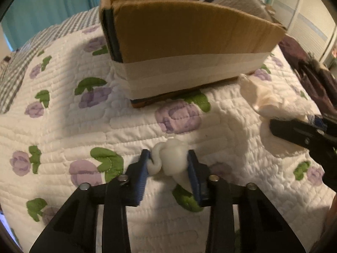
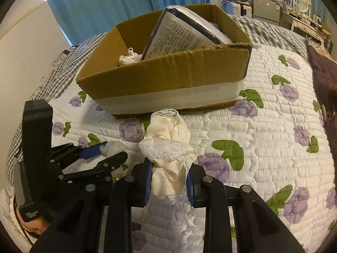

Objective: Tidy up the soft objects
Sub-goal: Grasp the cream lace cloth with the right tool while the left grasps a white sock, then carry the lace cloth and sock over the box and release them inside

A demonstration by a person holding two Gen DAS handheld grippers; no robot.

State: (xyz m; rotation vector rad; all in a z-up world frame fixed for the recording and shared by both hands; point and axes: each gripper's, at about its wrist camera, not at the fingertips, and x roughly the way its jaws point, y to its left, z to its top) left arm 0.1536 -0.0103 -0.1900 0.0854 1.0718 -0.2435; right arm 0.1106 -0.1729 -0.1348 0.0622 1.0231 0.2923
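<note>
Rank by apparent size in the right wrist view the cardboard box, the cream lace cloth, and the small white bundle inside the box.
1. cardboard box, clearly the largest.
2. cream lace cloth, held in the right tool; it sits near the camera, which inflates it.
3. small white bundle inside the box, smallest, though farther away and partly hidden.

You had the box (image 2: 168, 71) sitting on the bed (image 2: 263, 147), a book (image 2: 179, 35) leaning inside it, and the lace cloth (image 2: 168, 147) lay just in front, with the small soft toy (image 1: 172, 158) to its left.

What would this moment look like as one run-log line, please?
left gripper: shut on small white soft bundle | right gripper: shut on cream lace-trimmed cloth | brown cardboard box: ahead
</note>
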